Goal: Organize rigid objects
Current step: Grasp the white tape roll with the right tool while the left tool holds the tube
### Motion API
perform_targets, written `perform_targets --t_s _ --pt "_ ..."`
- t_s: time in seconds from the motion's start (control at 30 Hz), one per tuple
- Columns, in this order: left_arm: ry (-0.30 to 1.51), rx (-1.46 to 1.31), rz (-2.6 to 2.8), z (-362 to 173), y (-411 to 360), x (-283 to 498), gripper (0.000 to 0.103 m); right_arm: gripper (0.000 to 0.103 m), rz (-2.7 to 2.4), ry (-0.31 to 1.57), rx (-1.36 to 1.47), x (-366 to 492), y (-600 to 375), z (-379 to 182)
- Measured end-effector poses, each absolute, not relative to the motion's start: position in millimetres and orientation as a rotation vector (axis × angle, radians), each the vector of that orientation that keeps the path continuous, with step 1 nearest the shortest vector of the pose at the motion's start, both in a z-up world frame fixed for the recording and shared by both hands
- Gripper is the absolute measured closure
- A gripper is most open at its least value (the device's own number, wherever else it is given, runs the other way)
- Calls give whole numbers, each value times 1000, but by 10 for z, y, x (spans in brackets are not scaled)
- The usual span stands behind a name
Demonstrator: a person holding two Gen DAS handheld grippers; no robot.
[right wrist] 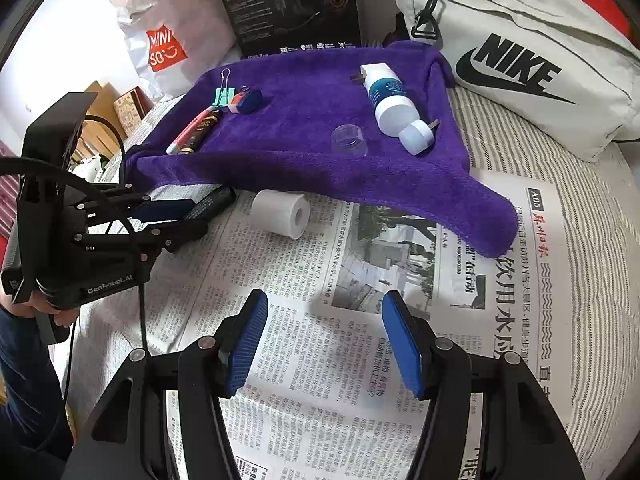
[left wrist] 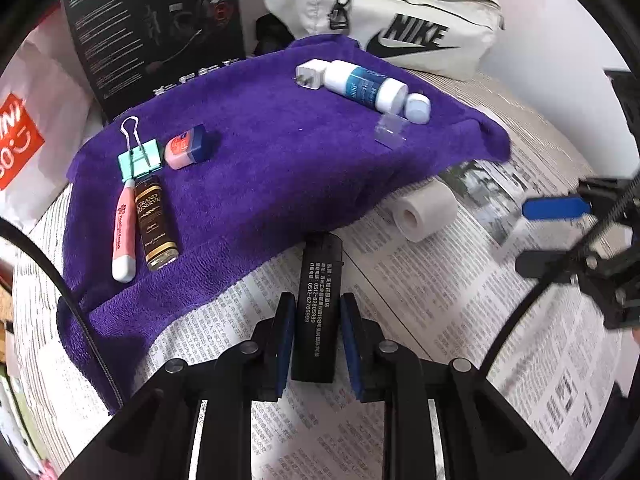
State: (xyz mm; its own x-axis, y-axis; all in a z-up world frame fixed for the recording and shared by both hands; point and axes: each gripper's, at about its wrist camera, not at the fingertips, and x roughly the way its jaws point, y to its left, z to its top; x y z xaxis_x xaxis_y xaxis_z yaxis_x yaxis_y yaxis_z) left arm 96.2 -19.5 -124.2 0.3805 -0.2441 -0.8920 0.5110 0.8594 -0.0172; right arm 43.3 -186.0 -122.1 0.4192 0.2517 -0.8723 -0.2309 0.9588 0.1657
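A black flat bar with white print (left wrist: 318,304) lies on the newspaper at the purple towel's (left wrist: 256,148) edge. My left gripper (left wrist: 316,308) has its blue pads on either side of it with small gaps; in the right wrist view the left gripper (right wrist: 200,216) shows around the bar (right wrist: 212,204). On the towel lie a green binder clip (left wrist: 140,160), a pink-blue eraser (left wrist: 186,152), a pink pen (left wrist: 124,228), a brown bottle (left wrist: 154,224), a white bottle (left wrist: 360,86), a plug (left wrist: 310,74) and a clear cap (left wrist: 390,132). My right gripper (right wrist: 324,340) is open and empty above the newspaper.
A white tape roll (right wrist: 282,212) lies on the newspaper (right wrist: 360,360) below the towel's edge. A Nike bag (right wrist: 516,60), a black headset box (right wrist: 292,4) and a Miniso bag (right wrist: 168,36) stand behind the towel.
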Motion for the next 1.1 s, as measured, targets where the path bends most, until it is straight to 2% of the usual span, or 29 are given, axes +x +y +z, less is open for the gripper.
perform_targets --t_s 0.77,1.0,1.1 --pt "1065 112 -327 -1261 460 571 81 44 240 1019 36 812 -1343 -1286" --pt "1055 81 -346 -1263 514 534 81 62 175 1017 -42 887 -1392 -1385" --pt "1051 74 -344 -1267 518 515 81 62 156 1022 -61 874 -1443 -1387"
